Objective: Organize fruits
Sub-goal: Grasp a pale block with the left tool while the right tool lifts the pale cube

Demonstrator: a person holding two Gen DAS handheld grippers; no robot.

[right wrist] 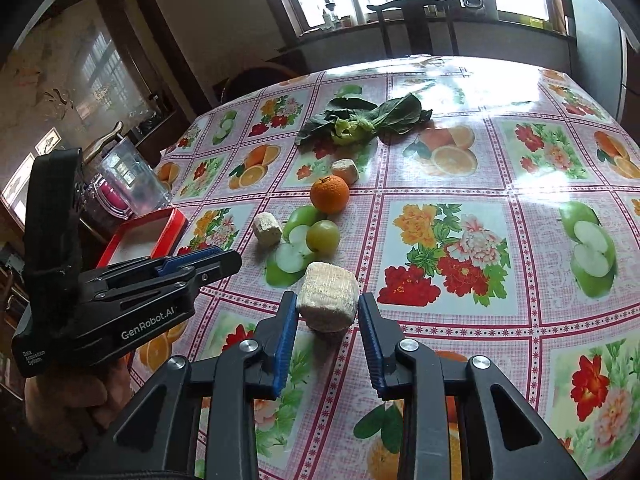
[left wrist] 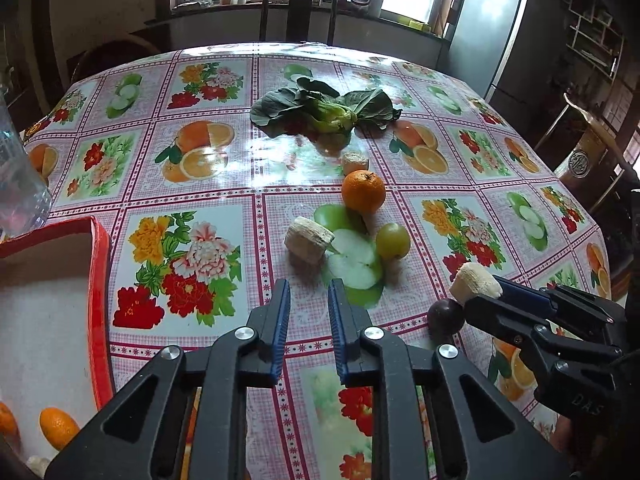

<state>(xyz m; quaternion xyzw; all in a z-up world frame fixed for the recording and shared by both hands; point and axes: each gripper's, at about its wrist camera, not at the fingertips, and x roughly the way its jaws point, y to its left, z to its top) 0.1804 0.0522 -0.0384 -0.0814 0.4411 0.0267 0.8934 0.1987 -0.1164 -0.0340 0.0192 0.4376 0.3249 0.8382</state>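
My right gripper (right wrist: pixel 328 314) is shut on a pale cylindrical chunk (right wrist: pixel 329 294), held just above the tablecloth. The left wrist view shows that gripper (left wrist: pixel 486 294) with the chunk (left wrist: pixel 475 280) beside a dark purple fruit (left wrist: pixel 446 316). My left gripper (left wrist: pixel 308 294) hangs over the cloth, jaws close together with nothing between them, and is seen side-on (right wrist: pixel 230 260). Ahead lie an orange (left wrist: pixel 363 192) (right wrist: pixel 329 194), a green round fruit (left wrist: pixel 393 241) (right wrist: pixel 323 236) and two more pale chunks (left wrist: pixel 309 240) (left wrist: pixel 355 162).
A red box (left wrist: pixel 100 280) (right wrist: pixel 160 220) sits at the table's left, with small oranges (left wrist: pixel 58 428) at its near end. A clear pitcher (left wrist: pixel 20 184) stands behind it. Leafy greens (left wrist: pixel 320 110) lie further back. A chair (left wrist: pixel 298 12) stands at the far edge.
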